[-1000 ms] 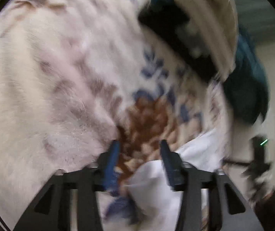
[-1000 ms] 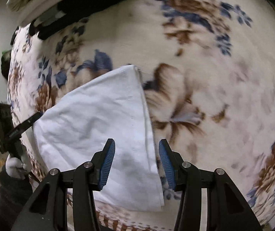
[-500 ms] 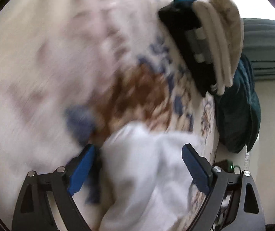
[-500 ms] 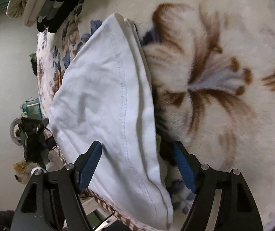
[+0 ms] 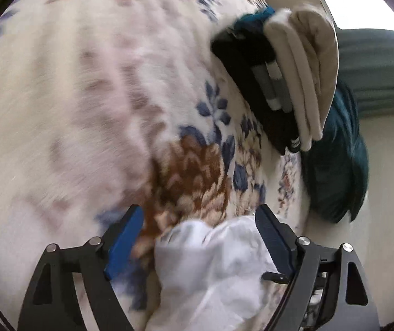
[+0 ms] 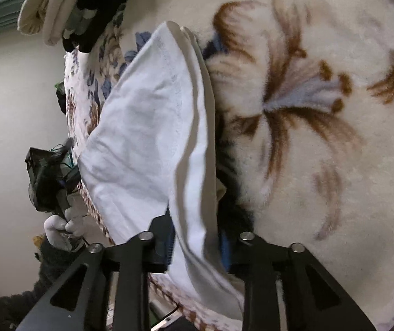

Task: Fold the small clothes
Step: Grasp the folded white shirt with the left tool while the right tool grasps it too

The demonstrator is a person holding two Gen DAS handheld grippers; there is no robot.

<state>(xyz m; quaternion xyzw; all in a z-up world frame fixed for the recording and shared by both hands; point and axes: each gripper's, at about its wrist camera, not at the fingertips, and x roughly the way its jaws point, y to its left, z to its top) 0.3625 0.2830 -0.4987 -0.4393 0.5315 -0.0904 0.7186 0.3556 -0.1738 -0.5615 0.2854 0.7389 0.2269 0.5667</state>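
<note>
Risk one: the right tool (image 6: 197, 244) is closing on the near edge of the white garment (image 6: 152, 127), with several layers bunched between its blue pads; if it catches only the top layer, or catches the blanket (image 6: 321, 82) pile beneath, the fold will likely come apart or drag the bedding. Risk two: the left tool (image 5: 199, 237) stands wide open, holding nothing, with a crumpled corner of the same garment lying loose between the pads; a late or off-centre close would probably leave that corner behind and skew the fold

The garment lies on the bed near its edge, partly doubled over, one stitched hem showing. It is thin, smooth woven or knit cotton, limp and creased. The blanket is thick plush fleece, cream with brown and blue flowers, likely to cling. A stack of folded clothes (image 5: 288, 82), cream and black, sits farther back, well apart
</note>
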